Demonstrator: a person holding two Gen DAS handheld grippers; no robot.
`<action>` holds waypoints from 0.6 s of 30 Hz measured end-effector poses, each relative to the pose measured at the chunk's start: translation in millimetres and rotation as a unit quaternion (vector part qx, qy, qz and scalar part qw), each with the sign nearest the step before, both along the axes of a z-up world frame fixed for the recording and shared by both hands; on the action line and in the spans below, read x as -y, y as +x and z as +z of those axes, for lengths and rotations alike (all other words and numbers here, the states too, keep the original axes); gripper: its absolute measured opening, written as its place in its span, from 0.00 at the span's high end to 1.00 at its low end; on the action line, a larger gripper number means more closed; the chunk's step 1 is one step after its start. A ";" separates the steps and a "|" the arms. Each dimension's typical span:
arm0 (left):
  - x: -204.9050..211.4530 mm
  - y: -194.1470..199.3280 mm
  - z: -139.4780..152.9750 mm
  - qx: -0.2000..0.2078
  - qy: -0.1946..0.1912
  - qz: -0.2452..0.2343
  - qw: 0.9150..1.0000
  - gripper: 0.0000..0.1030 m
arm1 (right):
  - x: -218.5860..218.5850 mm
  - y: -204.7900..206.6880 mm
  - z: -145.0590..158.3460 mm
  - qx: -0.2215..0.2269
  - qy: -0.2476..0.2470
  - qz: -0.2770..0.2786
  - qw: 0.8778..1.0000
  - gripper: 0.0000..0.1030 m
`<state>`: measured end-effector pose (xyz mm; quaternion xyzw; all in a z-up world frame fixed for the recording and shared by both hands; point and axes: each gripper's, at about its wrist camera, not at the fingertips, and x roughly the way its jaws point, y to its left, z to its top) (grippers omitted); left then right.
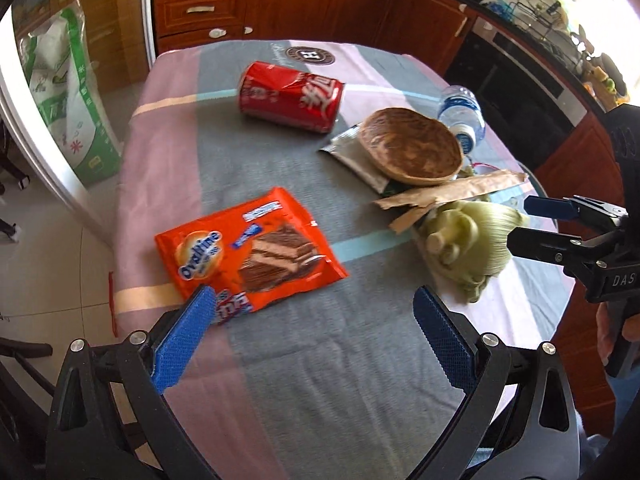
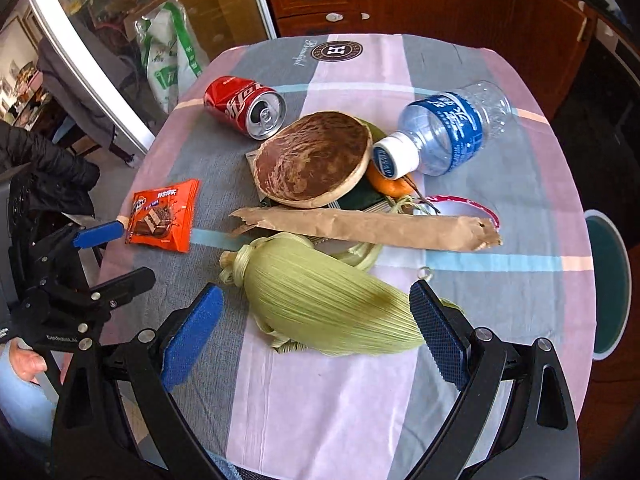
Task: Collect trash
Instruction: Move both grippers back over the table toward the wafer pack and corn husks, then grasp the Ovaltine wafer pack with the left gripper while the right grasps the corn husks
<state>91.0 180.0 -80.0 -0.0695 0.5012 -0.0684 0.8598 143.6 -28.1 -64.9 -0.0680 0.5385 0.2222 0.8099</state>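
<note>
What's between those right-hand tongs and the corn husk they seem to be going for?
Nothing visible. The right tongs stand open right at the corn husk, with only bare tablecloth nearby. The paper strip and bottle lie beyond the husk.

Ahead of your grippers stand wooden cabinets (image 1: 304, 4) (white handles). Left of them, a green-and-white sack (image 1: 68, 92) leans behind a glass door (image 2: 120, 40).
</note>
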 end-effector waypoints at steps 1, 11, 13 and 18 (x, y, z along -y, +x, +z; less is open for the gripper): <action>-6.9 -0.9 -2.8 -0.001 0.003 0.000 1.000 0.04 | -4.5 0.4 -2.8 0.001 -0.007 0.005 1.000 0.12; -34.8 -1.0 -31.0 -0.014 0.049 -0.028 0.998 0.04 | -36.8 -3.7 -25.2 0.028 -0.110 0.048 0.992 0.12; -37.4 -1.8 -31.3 -0.010 0.059 -0.033 0.998 0.04 | -43.5 -7.6 -29.6 0.039 -0.137 0.061 0.988 0.12; -45.4 -1.4 -28.3 -0.004 0.090 -0.035 0.995 0.04 | -55.0 -17.1 -40.3 0.061 -0.187 0.090 0.976 0.12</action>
